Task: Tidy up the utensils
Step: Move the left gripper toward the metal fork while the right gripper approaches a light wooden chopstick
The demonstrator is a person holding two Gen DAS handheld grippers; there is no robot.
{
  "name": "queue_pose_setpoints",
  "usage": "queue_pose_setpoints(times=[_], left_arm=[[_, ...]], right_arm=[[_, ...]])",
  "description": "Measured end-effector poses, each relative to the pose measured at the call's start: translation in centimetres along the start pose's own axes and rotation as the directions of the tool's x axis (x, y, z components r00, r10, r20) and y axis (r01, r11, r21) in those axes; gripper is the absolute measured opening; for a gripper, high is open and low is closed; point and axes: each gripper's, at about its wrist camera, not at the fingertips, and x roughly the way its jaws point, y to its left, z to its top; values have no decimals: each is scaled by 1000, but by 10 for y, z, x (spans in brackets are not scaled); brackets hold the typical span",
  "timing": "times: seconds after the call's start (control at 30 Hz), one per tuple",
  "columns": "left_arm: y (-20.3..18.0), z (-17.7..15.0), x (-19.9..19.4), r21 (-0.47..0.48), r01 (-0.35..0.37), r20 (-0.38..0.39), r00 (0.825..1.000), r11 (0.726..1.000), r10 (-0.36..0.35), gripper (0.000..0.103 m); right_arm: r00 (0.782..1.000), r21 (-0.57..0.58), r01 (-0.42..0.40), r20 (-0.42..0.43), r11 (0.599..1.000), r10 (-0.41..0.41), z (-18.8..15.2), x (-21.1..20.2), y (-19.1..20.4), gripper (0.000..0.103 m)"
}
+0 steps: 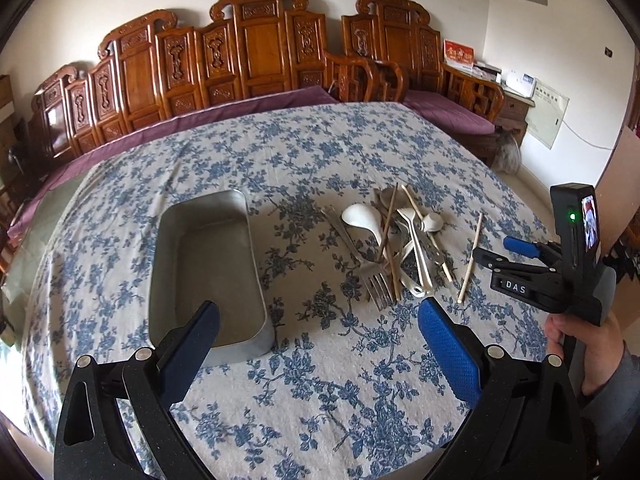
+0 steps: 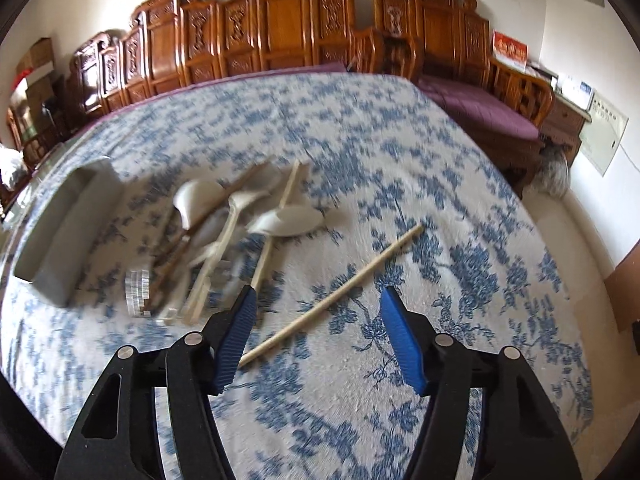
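A pile of utensils (image 1: 394, 240) lies on the floral tablecloth: white spoons, a metal fork (image 1: 374, 280), several chopsticks. One pale chopstick (image 1: 471, 258) lies apart to the right; it also shows in the right wrist view (image 2: 332, 294), between that gripper's open fingers. An empty metal tray (image 1: 208, 268) sits left of the pile, also in the right wrist view (image 2: 60, 232). My left gripper (image 1: 320, 320) is open and empty, above the cloth between tray and pile. My right gripper (image 2: 316, 320) is open and empty, also seen in the left wrist view (image 1: 496, 250).
The table (image 1: 320, 140) is covered with a blue-flowered cloth. Carved wooden benches (image 1: 256, 48) with purple cushions stand behind it. The right wrist view is blurred. A wooden board leans at the far right (image 1: 618, 184).
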Motion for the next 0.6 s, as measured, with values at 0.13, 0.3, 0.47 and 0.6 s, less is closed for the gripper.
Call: queue_pose_setpoints(times=[0.13, 0.3, 0.47, 0.6], left_arm=[[-4, 1, 19, 3, 6, -35, 999, 1000, -6, 94], [-11, 4, 46, -5, 21, -74, 997, 1000, -21, 89], [-20, 8, 76, -27, 46, -120, 992, 999, -49, 82], [-27, 11, 102, -32, 36, -150, 988, 999, -41, 76]], right_arm=[[1000, 24, 9, -24, 1000, -8, 0, 19, -7, 65], [999, 36, 20, -42, 999, -18, -3, 34, -14, 63], [999, 8, 30, -22, 1000, -30, -4, 34, -14, 61], [1000, -1, 28, -8, 1000, -28, -4, 31, -15, 36]])
